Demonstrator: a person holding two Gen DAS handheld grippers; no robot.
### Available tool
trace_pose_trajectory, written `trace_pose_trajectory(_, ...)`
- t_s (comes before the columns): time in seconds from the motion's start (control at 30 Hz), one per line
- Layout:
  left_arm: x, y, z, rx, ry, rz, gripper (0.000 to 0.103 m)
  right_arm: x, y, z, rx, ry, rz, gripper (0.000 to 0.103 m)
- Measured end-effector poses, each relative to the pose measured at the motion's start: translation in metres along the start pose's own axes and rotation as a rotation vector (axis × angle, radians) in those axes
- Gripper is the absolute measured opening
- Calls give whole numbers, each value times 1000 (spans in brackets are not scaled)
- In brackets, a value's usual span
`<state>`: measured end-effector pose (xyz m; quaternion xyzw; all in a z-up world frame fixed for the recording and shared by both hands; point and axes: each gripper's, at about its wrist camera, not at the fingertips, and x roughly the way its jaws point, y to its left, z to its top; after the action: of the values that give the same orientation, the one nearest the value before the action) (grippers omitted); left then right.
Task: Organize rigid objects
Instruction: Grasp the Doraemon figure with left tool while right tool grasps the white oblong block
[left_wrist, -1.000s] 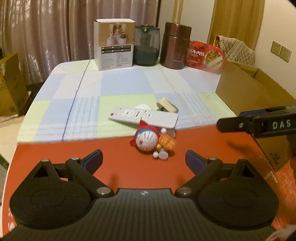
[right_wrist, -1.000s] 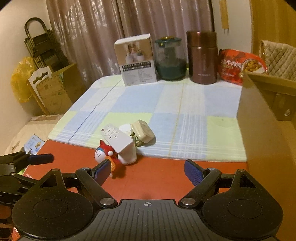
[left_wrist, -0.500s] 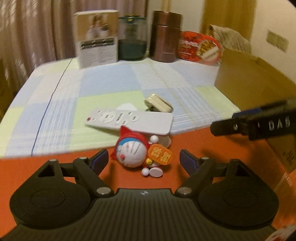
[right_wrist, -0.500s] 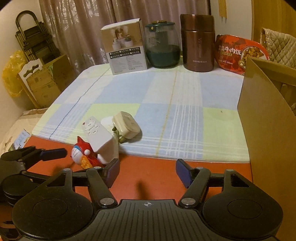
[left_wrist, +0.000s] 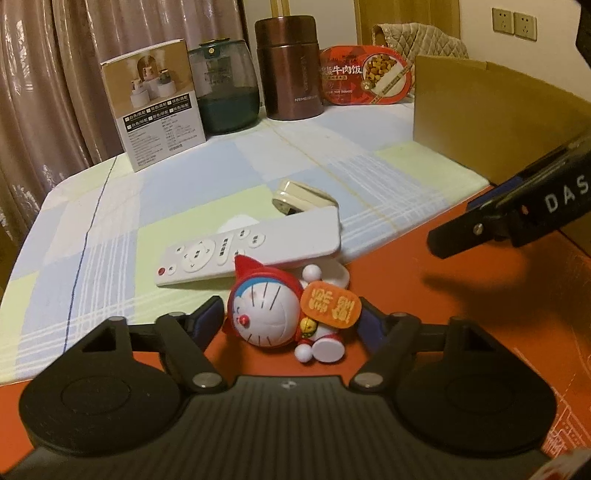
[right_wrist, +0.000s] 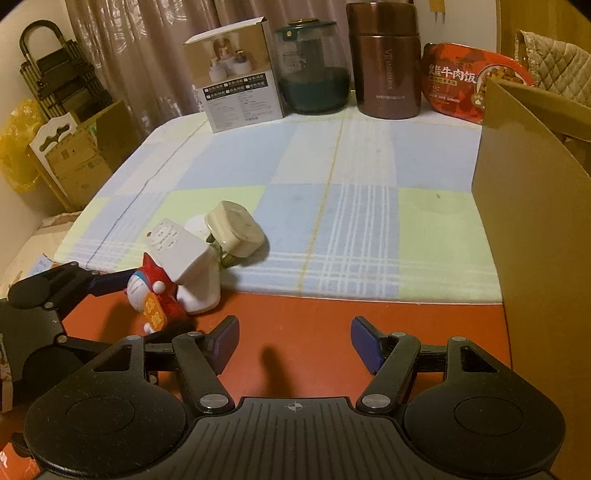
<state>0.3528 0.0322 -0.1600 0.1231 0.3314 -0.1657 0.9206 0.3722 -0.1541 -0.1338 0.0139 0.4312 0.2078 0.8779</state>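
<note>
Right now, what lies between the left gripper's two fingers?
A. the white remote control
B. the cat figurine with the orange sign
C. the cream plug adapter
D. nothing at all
B: in the left wrist view the cat figurine sits between the blue pads of the left gripper, whose jaws have just been closing, while the white remote and the cream plug adapter lie beyond the fingertips.

Both tools are matte black plastic: the left gripper (left_wrist: 291, 321) and right gripper (right_wrist: 293, 343) carry blue pads (right_wrist: 364, 347), silver screws, ribbed housings; one finger bears white "DAS" lettering.
</note>
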Motion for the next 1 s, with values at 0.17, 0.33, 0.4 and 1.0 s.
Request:
trace_pose_trajectory(0.17,-4,9,6,-41,27,-21,66,4,9,-1,-10,5,21,65)
trace_pose_trajectory(0.33,-21,30,10,-94,29,23,63,9,18,0,-6,3,70,65)
trace_pose_trajectory(0.4,-28,44,10,-140,25,57,63,13,25,0,-19,-1,85,65)
trace_pose_trajectory(1.0,-42,94,-14,-264,47,106,63,71,80,-1,-230,-44,41,46)
